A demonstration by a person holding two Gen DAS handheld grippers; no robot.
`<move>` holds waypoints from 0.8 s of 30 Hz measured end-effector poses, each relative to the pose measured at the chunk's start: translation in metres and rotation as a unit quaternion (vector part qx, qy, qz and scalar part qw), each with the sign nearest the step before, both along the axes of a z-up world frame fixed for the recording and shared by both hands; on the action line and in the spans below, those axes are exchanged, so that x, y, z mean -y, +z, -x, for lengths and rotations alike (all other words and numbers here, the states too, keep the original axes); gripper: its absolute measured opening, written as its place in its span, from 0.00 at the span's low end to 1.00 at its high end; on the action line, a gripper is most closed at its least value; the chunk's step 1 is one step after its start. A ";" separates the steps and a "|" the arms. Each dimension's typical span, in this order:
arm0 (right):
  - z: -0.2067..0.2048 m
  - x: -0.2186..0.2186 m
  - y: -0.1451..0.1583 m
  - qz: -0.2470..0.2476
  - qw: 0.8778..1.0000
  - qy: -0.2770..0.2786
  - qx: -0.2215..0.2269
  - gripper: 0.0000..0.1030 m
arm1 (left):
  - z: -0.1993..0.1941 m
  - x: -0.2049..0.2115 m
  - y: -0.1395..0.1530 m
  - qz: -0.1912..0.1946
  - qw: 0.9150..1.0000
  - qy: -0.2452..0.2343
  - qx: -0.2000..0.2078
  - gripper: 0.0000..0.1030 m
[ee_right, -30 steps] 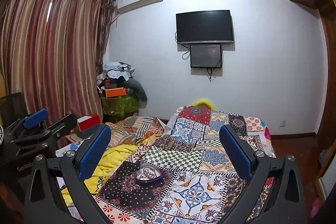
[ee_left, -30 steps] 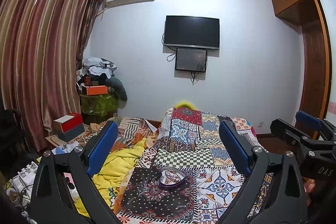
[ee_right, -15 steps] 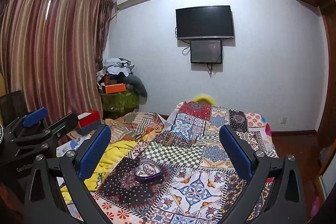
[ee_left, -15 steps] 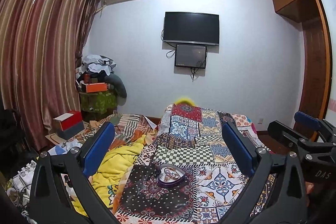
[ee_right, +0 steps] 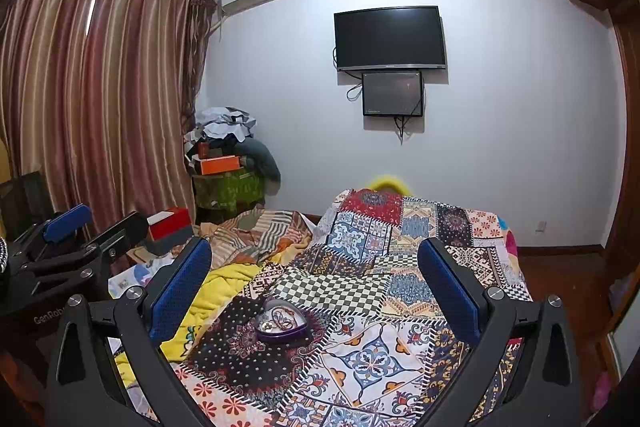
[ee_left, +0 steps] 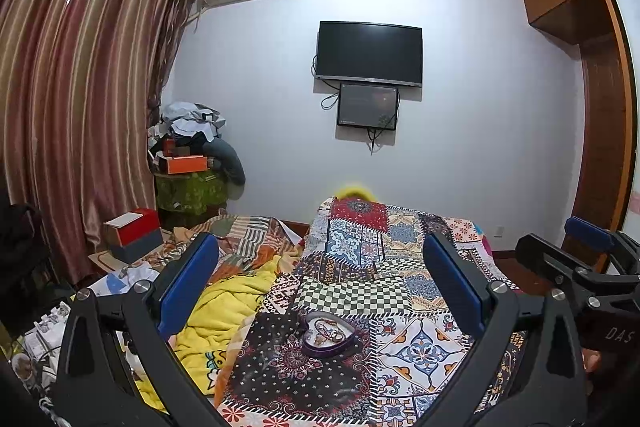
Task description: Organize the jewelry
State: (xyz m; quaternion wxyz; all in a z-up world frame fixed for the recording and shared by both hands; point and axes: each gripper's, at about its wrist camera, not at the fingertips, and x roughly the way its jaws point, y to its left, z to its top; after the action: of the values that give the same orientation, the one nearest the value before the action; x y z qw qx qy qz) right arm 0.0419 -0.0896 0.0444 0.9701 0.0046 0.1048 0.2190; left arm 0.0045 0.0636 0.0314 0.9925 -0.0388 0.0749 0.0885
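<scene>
**Q:** While both tools hang above the bed, where is the jewelry?

**A:** It lies in a purple heart-shaped dish (ee_left: 329,334) resting on the dark patterned square of a patchwork quilt (ee_left: 420,343) spread over the bed. Inside the dish sits a tangle of jewelry (ee_right: 280,321): looped chains or bands in gold and brownish tones, with one pale bead-like piece. Individual items are too small to tell apart.

**Q:** And the tools?

**A:** The left tool (ee_left: 320,283) has its blue-padded fingers spread wide, gripping nothing, with the dish seen low between them. The right tool (ee_right: 314,281) is equally wide and empty; from its camera the dish appears nearer its left finger. Neither touches the dish.

**Q:** Any other containers?

**A:** A red and grey box (ee_left: 132,235) with a white top sits left of the bed, and an orange box (ee_right: 218,164) rests on a cluttered stack in the corner. Their contents are hidden.

**Q:** What is cut off or unclear?

**A:** A yellow blanket (ee_left: 224,311) bunches beside the quilt, partly behind the left finger. Each tool shows only partly at the edge of the other's view.

**Q:** Any readable writing?

**A:** "DAS" on the right tool's body and "GenRob", cut off, on the left tool's body.
</scene>
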 end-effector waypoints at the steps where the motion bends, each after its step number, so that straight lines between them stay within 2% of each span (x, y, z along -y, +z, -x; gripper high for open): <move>1: 0.000 0.000 -0.001 0.000 1.000 0.000 0.000 0.99 | 0.000 0.000 0.000 0.001 1.000 -0.001 0.000 1.00; 24: 0.000 -0.001 -0.002 0.002 1.000 0.000 -0.002 0.99 | -0.004 -0.002 -0.001 0.003 1.000 -0.018 -0.012 1.00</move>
State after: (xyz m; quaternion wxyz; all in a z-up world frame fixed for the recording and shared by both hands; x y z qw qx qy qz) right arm 0.0422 -0.0890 0.0420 0.9699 0.0030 0.1071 0.2186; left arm 0.0082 0.0659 0.0305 0.9928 -0.0396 0.0880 0.0707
